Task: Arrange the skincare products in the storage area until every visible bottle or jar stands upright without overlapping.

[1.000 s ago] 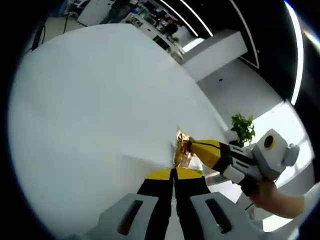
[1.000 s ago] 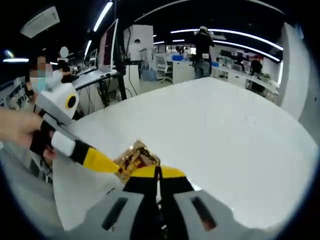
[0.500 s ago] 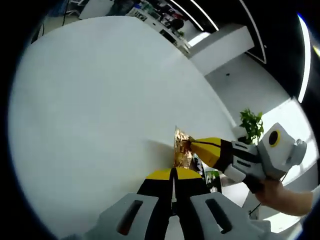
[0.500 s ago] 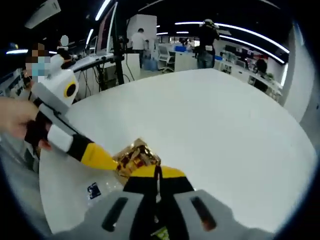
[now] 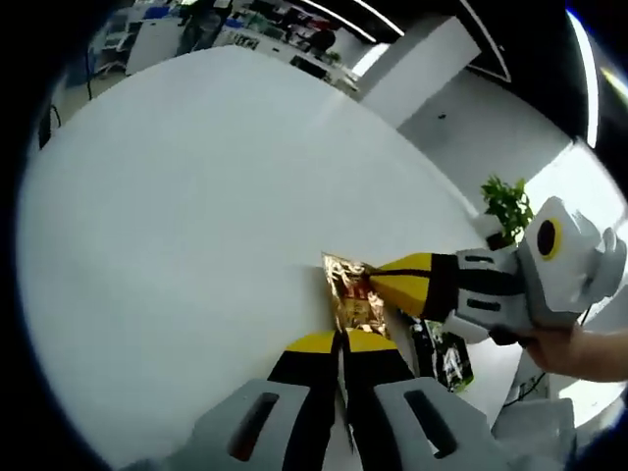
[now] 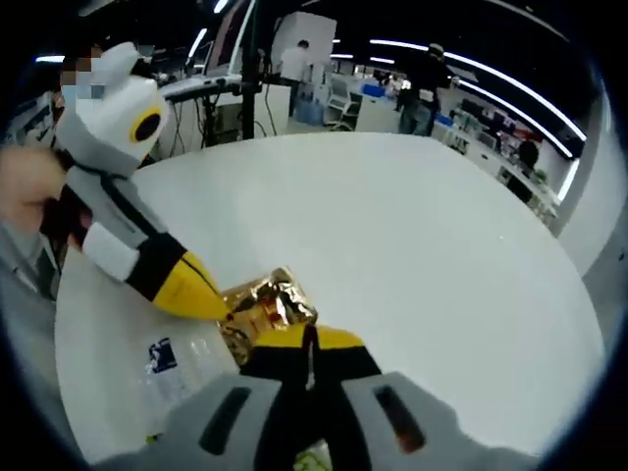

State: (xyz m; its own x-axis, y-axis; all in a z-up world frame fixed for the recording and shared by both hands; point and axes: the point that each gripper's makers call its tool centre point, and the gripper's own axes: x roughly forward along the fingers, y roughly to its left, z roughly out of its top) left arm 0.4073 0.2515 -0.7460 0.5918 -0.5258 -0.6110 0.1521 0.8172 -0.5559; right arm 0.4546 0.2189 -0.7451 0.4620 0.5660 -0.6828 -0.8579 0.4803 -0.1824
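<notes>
White table (image 5: 177, 196) lay ahead; both my closed grippers, left (image 5: 340, 339) and right (image 6: 307, 334), pinched the gold packet (image 5: 351, 299), which might tear if I pulled apart.

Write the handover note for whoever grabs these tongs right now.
Left tongs: jaws shut, pinching one edge of the gold foil packet.
Right tongs: jaws shut on the same packet, at another edge.
The packet sits between both tongs over the white table. A dark green packet and a clear packet with a dark label lie flat near the table's edge.
Done: nothing stands upright yet.
Left: settle the gold packet, then sort out the flat ones.
</notes>
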